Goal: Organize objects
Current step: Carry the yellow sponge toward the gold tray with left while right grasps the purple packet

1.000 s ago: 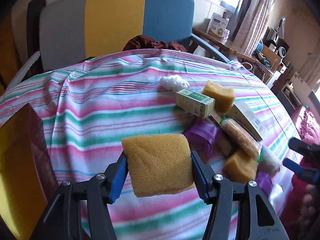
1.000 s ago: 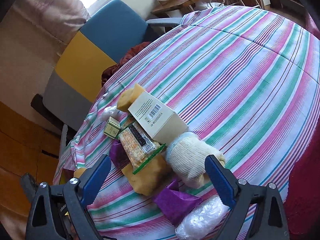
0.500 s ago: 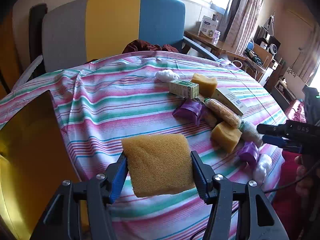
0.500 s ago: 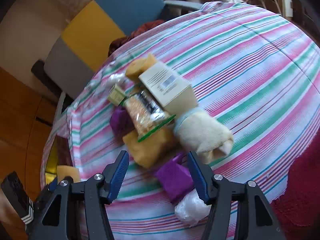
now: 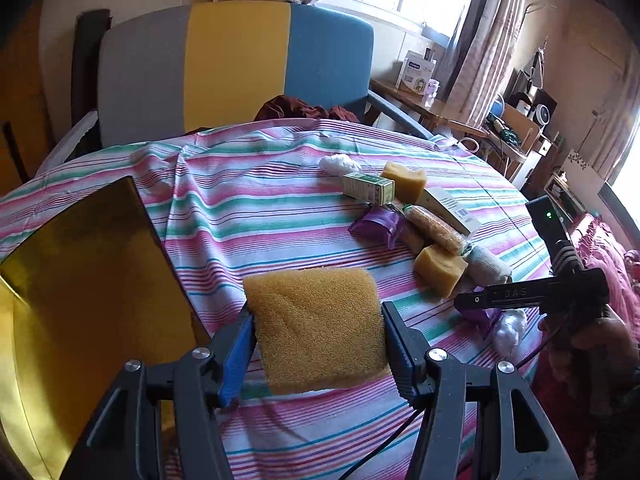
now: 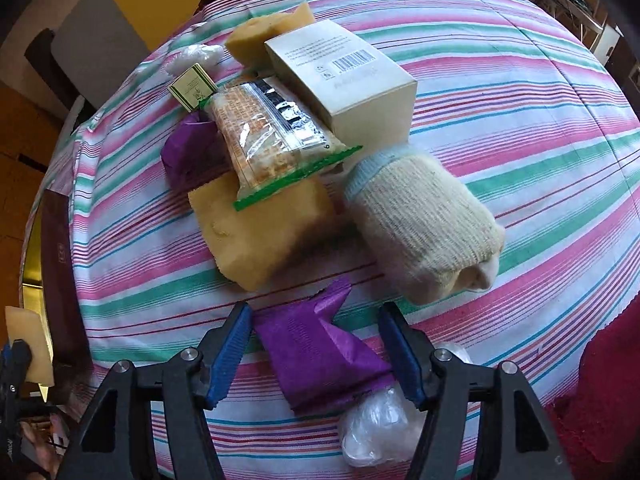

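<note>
My left gripper (image 5: pixel 316 344) is shut on a yellow sponge (image 5: pixel 316 328) and holds it above the striped tablecloth (image 5: pixel 248 216), beside a gold box (image 5: pixel 84 292) at the left. My right gripper (image 6: pixel 316 356) is open, its fingers on either side of a purple wrapper (image 6: pixel 320 356) that lies on the cloth. Beyond it is a pile: a sponge block (image 6: pixel 264 228), a rolled cream sock (image 6: pixel 424 224), a snack packet (image 6: pixel 272 136), a beige carton (image 6: pixel 344 80), a small green box (image 6: pixel 194 86) and another purple wrapper (image 6: pixel 188 152).
A clear plastic wad (image 6: pixel 376 428) lies just right of my right gripper. A second sponge (image 6: pixel 264 32) and a white wad (image 6: pixel 196 56) lie at the far end of the pile. A grey, yellow and blue chair (image 5: pixel 236 68) stands behind the table.
My left gripper has pulled back with the sponge, and the gold box has come into view. My right gripper has come down and narrowed around the purple wrapper.
</note>
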`<action>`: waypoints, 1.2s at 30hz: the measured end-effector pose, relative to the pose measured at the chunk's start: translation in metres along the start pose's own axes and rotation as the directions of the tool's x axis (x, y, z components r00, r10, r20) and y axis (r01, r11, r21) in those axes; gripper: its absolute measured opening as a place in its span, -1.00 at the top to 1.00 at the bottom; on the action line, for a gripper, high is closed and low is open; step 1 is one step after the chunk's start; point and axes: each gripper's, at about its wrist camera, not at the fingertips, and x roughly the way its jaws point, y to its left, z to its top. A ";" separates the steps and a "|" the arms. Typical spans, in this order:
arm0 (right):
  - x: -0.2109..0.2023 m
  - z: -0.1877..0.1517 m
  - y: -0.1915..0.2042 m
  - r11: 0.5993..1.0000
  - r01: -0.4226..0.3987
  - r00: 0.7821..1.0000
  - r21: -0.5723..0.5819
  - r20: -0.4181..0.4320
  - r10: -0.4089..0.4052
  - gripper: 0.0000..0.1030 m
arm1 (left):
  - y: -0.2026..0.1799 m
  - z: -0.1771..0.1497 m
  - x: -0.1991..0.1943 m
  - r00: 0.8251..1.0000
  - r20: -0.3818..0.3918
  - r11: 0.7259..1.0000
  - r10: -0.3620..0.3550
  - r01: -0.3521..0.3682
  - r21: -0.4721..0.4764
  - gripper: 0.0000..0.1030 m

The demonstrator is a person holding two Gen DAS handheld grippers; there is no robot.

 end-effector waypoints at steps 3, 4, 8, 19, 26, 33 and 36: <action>0.002 0.000 0.001 1.000 0.003 1.000 -0.003 0.007 -0.003 -0.30 | 0.009 0.000 -0.008 1.000 0.012 1.000 0.015 -0.015 -0.024 -0.17; 0.002 0.000 0.001 1.000 0.001 1.000 -0.003 0.009 -0.001 -0.31 | 0.014 0.000 -0.011 1.000 0.014 0.999 0.022 -0.021 -0.033 -0.17; 0.003 0.000 0.001 1.000 -0.006 1.000 -0.001 0.012 0.006 -0.35 | 0.036 0.001 -0.025 0.997 0.032 0.995 0.068 -0.066 -0.074 -0.17; 0.005 -0.001 0.004 0.999 -0.038 0.999 -0.026 0.006 0.038 -0.41 | 0.152 -0.022 -0.066 0.959 0.026 0.924 0.283 -0.265 -0.276 -0.17; 0.003 0.010 0.019 0.988 -0.040 0.997 -0.149 -0.064 0.031 -0.52 | 0.188 -0.044 -0.081 0.942 0.013 0.883 0.335 -0.309 -0.352 -0.17; 0.009 0.004 0.036 0.946 0.070 0.986 -0.317 -0.124 -0.115 -0.53 | 0.188 -0.047 -0.079 0.952 0.015 0.890 0.305 -0.279 -0.361 -0.17; 0.013 0.002 0.037 0.928 0.138 0.977 -0.345 -0.107 -0.185 -0.19 | 0.188 -0.047 -0.078 0.954 0.018 0.892 0.300 -0.274 -0.361 -0.18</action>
